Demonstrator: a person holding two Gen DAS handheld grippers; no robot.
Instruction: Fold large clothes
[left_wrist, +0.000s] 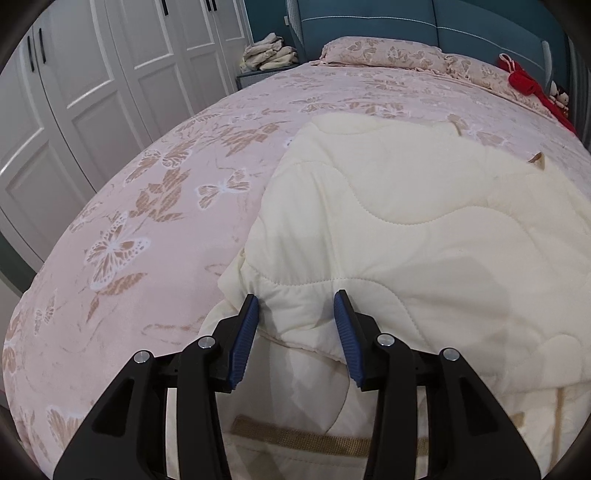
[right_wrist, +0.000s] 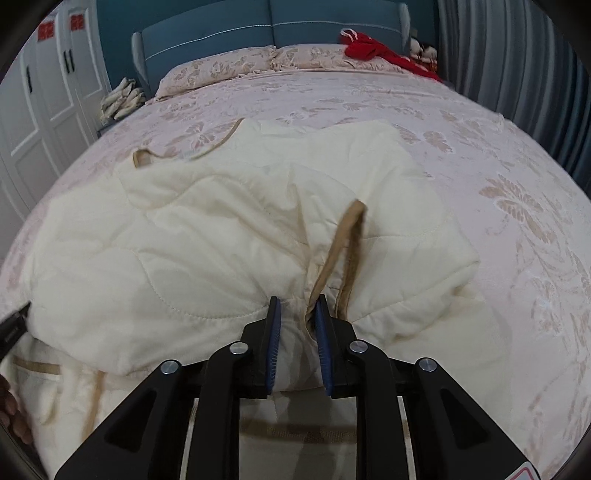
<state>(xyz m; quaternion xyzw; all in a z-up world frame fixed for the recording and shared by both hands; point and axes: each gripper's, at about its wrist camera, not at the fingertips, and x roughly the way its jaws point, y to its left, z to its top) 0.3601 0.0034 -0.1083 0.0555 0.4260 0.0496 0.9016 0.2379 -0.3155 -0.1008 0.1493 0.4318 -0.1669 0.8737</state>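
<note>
one cream quilted garment (right_wrist: 207, 236), tan-trimmed, apparently folded over.

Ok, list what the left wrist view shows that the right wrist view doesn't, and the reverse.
Only the left wrist view: the left gripper standing open at the folded edge of the cream quilted garment, and the wardrobe doors up close.

Only the right wrist view: the right gripper shut on the garment's bunched fabric beside a tan trim loop, and grey curtains.

Both: the garment, pink butterfly bedspread, pillows, red cloth, blue headboard.

Pink butterfly-print bed (left_wrist: 155, 206), teal headboard (right_wrist: 273, 31), white wardrobe doors (left_wrist: 92, 66).
</note>
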